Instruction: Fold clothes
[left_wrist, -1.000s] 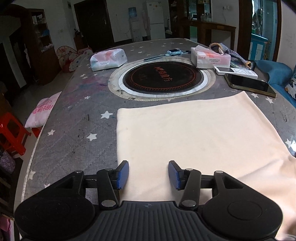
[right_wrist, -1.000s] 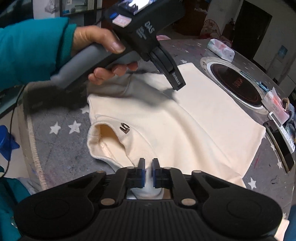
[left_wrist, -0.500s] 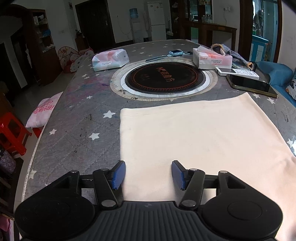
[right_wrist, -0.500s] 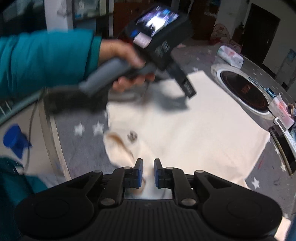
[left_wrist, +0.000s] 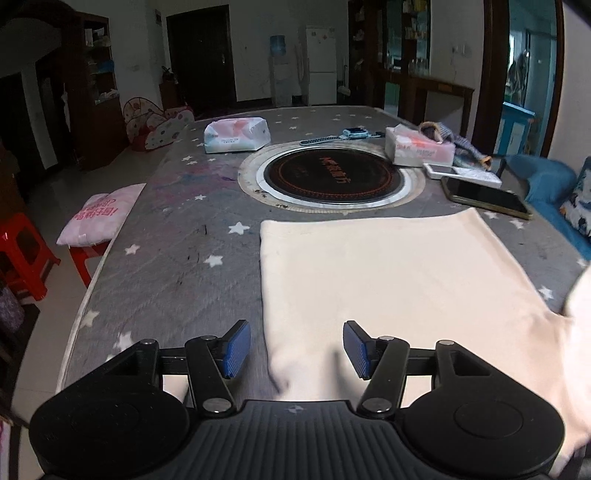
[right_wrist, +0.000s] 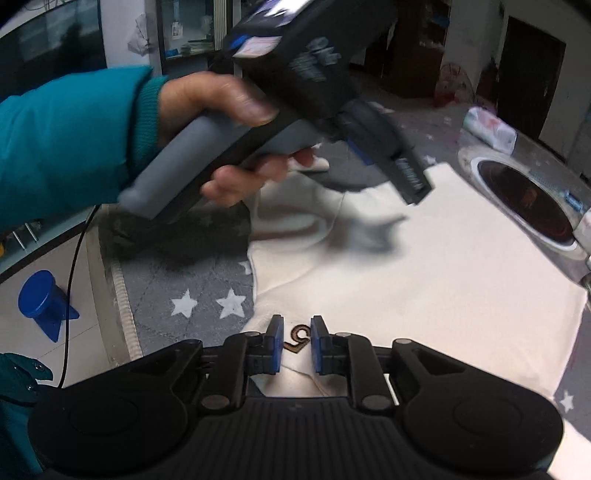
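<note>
On the star-patterned bench (left_wrist: 177, 258) the cream garment (left_wrist: 388, 280) lies spread flat, its far edge just short of the round cooktop (left_wrist: 332, 177). Over the last second the right hand-held gripper (right_wrist: 297, 339) has parted from a near-closed pinch to a narrow gap and now holds nothing, its pads either side of the small logo (right_wrist: 297, 334). The left hand-held gripper (left_wrist: 291, 347) has lifted and gapes wide above the garment's near left edge. Both seem between grasps, likely readying the next fold.

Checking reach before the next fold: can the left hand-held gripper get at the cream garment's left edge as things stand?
Probably yes. The left hand-held gripper is open, and the cream garment has its left edge lying between the fingers with nothing in the way.
</note>
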